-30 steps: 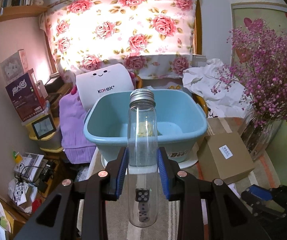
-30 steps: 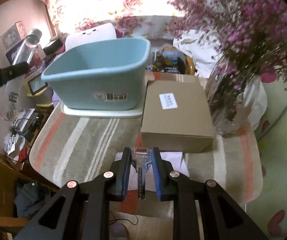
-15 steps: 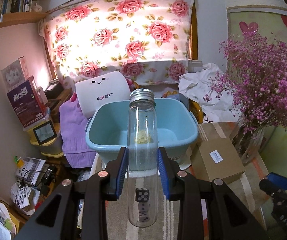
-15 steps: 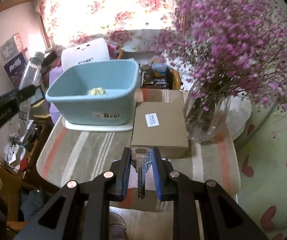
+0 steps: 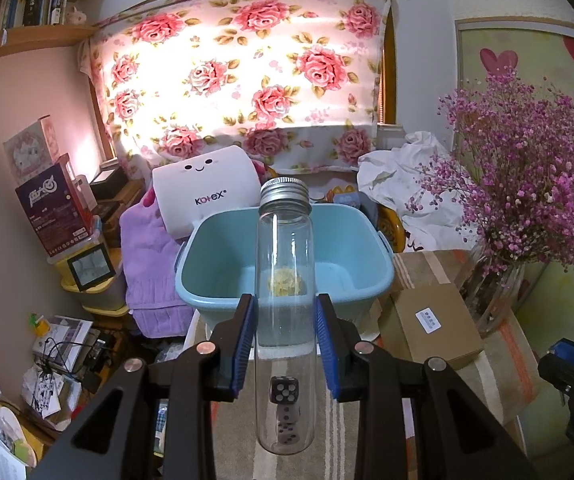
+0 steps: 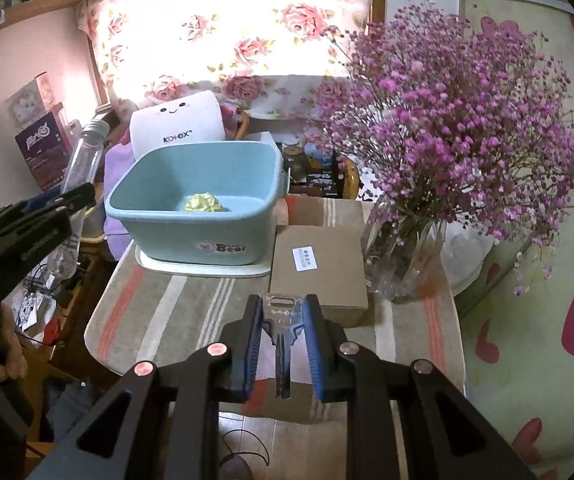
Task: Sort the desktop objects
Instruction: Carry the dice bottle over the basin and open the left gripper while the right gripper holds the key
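The left gripper sits at the lower centre of the left wrist view, its blue pads closed tight on a clear glass bottle with a silver screw cap. The bottle stands upright between the jaws, and two dark dice lie stacked at its bottom. Behind it, in mid-frame, is a light blue plastic basin on a striped tablecloth.

In the right wrist view, the right gripper at lower centre is clamped on a silver key, its bow up by the fingertips and its blade pointing down toward the camera. The same basin stands at centre left of this frame with a yellow crumpled ball inside. Just right of it lies a brown cardboard box, and next to that a glass vase of purple flowers.
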Available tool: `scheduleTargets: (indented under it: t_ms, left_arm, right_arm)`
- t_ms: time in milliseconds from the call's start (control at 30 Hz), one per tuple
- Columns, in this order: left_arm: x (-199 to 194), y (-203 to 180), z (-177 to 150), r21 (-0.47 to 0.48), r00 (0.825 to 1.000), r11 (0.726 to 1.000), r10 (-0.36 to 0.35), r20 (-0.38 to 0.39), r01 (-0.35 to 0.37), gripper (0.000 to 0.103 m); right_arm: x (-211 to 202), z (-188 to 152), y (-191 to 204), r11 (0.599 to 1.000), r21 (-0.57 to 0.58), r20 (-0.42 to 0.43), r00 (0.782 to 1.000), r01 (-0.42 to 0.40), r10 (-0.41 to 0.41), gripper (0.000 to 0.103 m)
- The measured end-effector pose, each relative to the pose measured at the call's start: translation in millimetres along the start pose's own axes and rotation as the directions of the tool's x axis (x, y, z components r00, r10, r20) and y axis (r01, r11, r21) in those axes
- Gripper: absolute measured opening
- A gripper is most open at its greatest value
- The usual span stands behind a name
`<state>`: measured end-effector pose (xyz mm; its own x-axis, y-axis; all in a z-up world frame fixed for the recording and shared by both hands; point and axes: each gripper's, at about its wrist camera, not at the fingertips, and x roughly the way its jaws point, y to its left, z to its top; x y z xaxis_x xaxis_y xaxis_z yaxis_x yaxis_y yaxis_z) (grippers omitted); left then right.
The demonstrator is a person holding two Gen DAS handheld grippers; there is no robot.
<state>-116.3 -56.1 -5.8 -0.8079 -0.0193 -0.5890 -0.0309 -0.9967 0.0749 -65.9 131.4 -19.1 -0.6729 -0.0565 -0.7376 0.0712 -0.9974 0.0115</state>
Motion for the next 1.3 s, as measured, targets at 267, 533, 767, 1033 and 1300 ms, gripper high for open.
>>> scheduleTargets:
  t_ms: [267, 533, 767, 1033, 1300]
  left_arm:
    - [15, 6, 12, 0.004, 1.0, 1.0, 0.003, -0.002, -0.003, 0.032]
    - [48, 18, 29, -0.01, 1.0, 1.0, 0.005, -0.01, -0.005, 0.032]
    - [81, 26, 42, -0.008, 1.0, 1.0, 0.011, -0.021, -0.011, 0.032]
    - [119, 34, 53, -0.02, 0.999, 1.0, 0.007, -0.044, -0.008, 0.032]
    - [154, 37, 64, -0.016, 0.999, 1.0, 0.009, -0.052, -0.01, 0.032]
  right_arm:
    - [2, 11, 12, 1.0, -0.012, 0.013, 1.0, -0.014, 0.014, 0.021]
    - [15, 31, 29, 0.999, -0.027, 0.022, 0.999, -0.03, 0.03, 0.021]
    - [33, 56, 42, 0.999, -0.036, 0.032, 0.999, -0.038, 0.039, 0.021]
    - [62, 90, 54, 0.998, -0.047, 0.046, 0.998, -0.051, 0.053, 0.021]
    - [87, 112, 65, 0.996, -0.054, 0.044, 0.997, -0.066, 0.068, 0.021]
